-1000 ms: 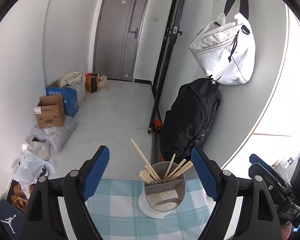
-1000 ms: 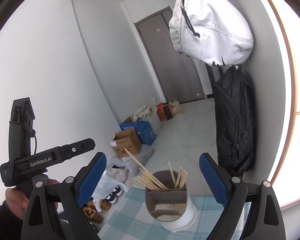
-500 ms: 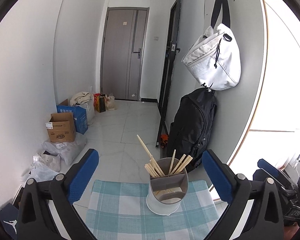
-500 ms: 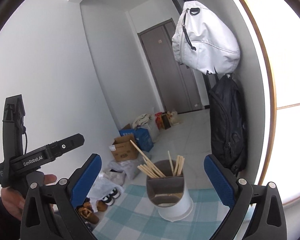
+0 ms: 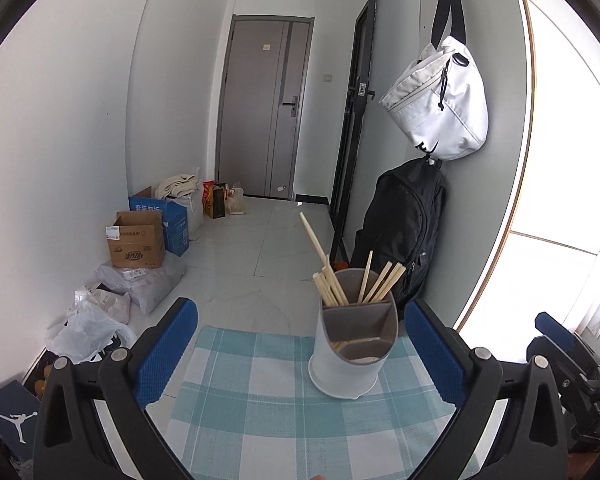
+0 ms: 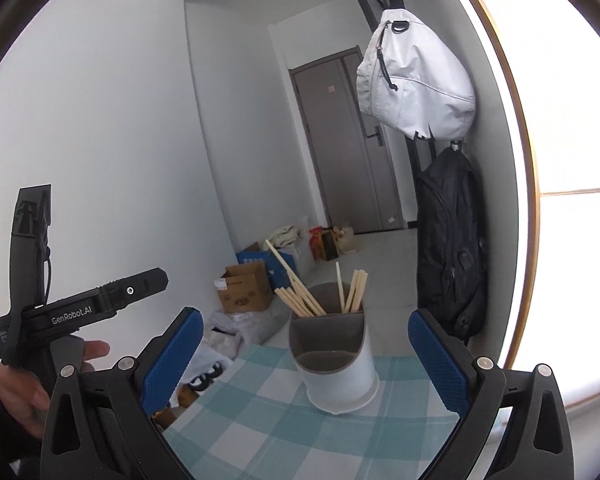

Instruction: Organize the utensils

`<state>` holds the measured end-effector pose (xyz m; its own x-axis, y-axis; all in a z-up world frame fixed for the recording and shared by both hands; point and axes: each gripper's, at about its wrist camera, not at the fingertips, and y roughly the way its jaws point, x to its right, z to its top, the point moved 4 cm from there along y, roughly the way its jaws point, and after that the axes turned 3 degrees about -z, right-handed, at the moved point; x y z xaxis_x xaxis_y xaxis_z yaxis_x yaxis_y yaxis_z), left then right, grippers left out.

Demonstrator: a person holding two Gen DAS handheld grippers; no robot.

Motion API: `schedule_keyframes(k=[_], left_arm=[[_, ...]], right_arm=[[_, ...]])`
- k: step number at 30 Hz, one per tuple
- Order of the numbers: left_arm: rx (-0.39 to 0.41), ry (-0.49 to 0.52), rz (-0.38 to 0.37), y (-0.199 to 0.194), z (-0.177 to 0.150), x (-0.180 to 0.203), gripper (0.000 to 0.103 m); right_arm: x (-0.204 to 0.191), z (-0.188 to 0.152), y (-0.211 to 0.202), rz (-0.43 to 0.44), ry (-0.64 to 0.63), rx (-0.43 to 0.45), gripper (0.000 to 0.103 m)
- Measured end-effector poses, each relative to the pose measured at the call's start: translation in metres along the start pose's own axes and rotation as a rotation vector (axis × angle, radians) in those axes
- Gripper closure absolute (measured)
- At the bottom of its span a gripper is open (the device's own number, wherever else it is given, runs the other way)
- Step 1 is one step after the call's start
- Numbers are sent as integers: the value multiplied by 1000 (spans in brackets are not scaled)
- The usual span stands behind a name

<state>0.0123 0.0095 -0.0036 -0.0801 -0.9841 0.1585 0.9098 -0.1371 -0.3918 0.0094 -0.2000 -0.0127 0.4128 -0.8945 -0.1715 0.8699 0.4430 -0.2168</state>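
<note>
A white utensil holder [image 5: 350, 364] with a grey divided insert stands on a teal checked cloth [image 5: 260, 412]. Several wooden chopsticks [image 5: 332, 284] stick out of its back compartments, and one long one leans to the left. My left gripper [image 5: 300, 328] is open wide, short of the holder, with nothing between its blue pads [image 5: 166, 350]. In the right wrist view the holder [image 6: 340, 368] and chopsticks [image 6: 300, 296] sit just beyond my right gripper [image 6: 305, 332], which is also open and empty. A hand [image 6: 20, 392] holds the left gripper's body [image 6: 80, 308] at the left.
The right gripper's body [image 5: 564, 360] shows at the right edge. A black backpack [image 5: 404, 232] and a white bag [image 5: 440, 108] hang on the wall to the right. Cardboard boxes [image 5: 136, 240], plastic bags [image 5: 96, 328] and shoes lie on the floor along the left wall. A grey door [image 5: 264, 120] stands at the far end.
The left jaws have spread wider. Both grippers have drawn back from the holder, so more checked cloth shows in front of it. The chopsticks have not moved.
</note>
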Motion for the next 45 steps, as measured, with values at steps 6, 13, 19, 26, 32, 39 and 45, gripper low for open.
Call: schedule_keyframes(k=[6, 13, 19, 26, 32, 39, 45], left_arm=[[28, 37, 41, 4, -19, -2, 2], [-14, 24, 48, 16, -34, -8, 2], [3, 31, 64, 13, -35, -7, 2], [0, 41, 65, 14, -36, -5, 2], [-7, 23, 65, 14, -37, -7, 2], [-9, 29, 66, 15, -39, -6, 2], [-10, -2, 69, 13, -37, -11, 2]], right_arm=[[-2, -20, -1, -19, -15, 2, 0], [-1, -28, 4, -21, -2, -8, 0], [-2, -30, 7, -17, -12, -9, 0], [-5, -31, 10, -11, -28, -11, 0], [-6, -32, 9, -7, -28, -17, 0], [-9, -33, 9, -8, -45, -14, 0], [-6, -32, 7, -3, -20, -12, 0]])
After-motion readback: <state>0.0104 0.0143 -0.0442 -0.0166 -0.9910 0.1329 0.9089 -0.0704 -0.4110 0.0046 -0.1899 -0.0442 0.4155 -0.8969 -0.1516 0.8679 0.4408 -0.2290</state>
